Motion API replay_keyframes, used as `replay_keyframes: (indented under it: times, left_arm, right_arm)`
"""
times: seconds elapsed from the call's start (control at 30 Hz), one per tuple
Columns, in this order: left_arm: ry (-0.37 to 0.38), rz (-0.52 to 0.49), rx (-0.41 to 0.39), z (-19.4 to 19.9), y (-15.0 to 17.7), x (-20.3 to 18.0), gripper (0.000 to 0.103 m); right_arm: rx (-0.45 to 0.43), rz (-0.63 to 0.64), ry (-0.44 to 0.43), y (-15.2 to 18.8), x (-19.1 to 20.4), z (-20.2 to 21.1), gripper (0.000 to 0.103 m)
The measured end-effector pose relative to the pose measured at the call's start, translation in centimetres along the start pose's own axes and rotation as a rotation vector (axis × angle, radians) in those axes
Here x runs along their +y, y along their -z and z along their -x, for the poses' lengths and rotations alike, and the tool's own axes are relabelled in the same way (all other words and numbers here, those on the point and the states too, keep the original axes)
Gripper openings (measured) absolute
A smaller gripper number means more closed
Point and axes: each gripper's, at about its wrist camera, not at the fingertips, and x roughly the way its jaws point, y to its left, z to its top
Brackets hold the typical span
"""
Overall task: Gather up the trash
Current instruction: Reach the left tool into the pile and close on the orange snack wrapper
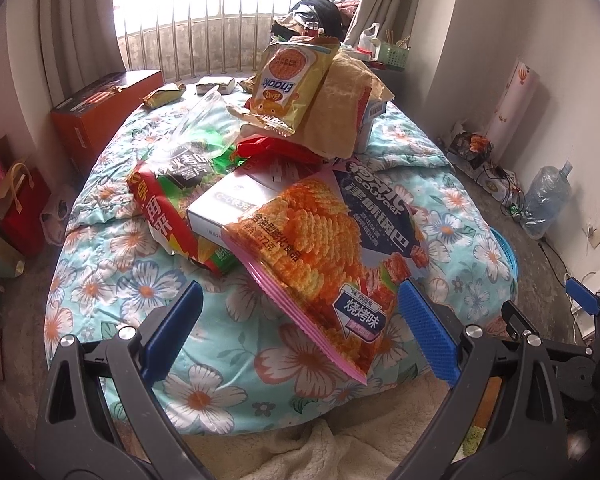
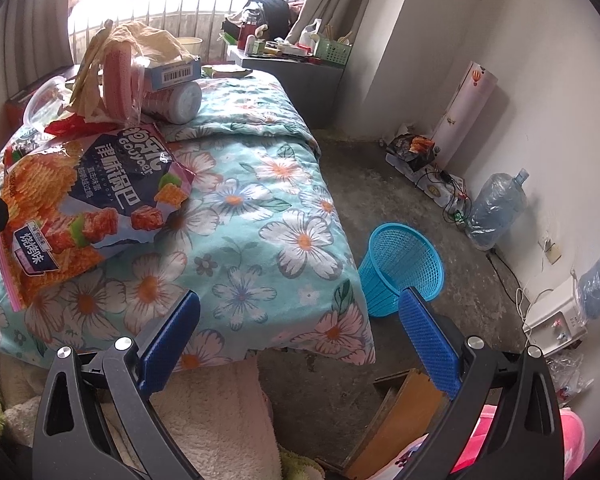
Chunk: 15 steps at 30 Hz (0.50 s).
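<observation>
**Trash heap on the bed, bin on the floor to the right**

Seen left to right. At 9 o'clock in the left wrist view, a red-and-green snack bag (image 1: 168, 216) lying on the floral bedspread (image 1: 140, 280), partly under a white flat box (image 1: 236, 204). Just right of that, draped over the box's near edge, the big orange chip bag (image 1: 324, 264), long axis running from about 11 o'clock down to 5 o'clock, its pink sealed edge pointing at the camera. Behind, at 12 o'clock, a yellow snack packet (image 1: 288, 80) propped on crumpled brown paper (image 1: 340, 104).

Left hand-held gripper (image 1: 300, 336) spread wide, nothing between the blue pads; lower corner of the chip bag sitting between the two fingers in the view, whether touching either pad hard to tell. Clearly the nearer tool for that bag: straight ahead, close.

Right hand-held gripper (image 2: 300, 340) likewise spread and empty, aimed past the bed's corner. From here the same chip bag (image 2: 80, 208) off at 10 o'clock, well apart. Blue mesh bin (image 2: 404, 268) on the floor just beside the bed's corner, tipped toward the camera, at roughly 1 o'clock, with the right finger overlapping its near rim in the view.

Likely next: closing the left pads across the bag's pink edge, square to that long axis, then carrying rightward to the bin. Thin crinkly film, apt to slip or drag the box along.
</observation>
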Motion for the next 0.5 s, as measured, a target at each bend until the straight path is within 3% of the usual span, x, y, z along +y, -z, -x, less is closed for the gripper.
replay_keyframes:
  times: [0.13,0.27,0.37,0.5]
  left_arm:
    - [0.043,-0.004,-0.025,-0.3,-0.5,0.4,0.094]
    - [0.121,-0.008,-0.078,-0.5,-0.7,1.4,0.094]
    - [0.178,-0.007,-0.141,-0.5,-0.7,2.9,0.094]
    - [0.213,-0.004,-0.225,-0.4,-0.9,5.0,0.094]
  right_arm:
    - [0.011,0.021,-0.006,-0.5,0.9,-1.0,0.097]
    - [-0.010,-0.016,-0.113,-0.8,1.0,-1.5,0.097]
    - [-0.037,-0.107,-0.268,-0.9,0.5,-1.6,0.097]
    - [0.041,-0.304,-0.621,-1.1,-0.1,-3.3,0.096]
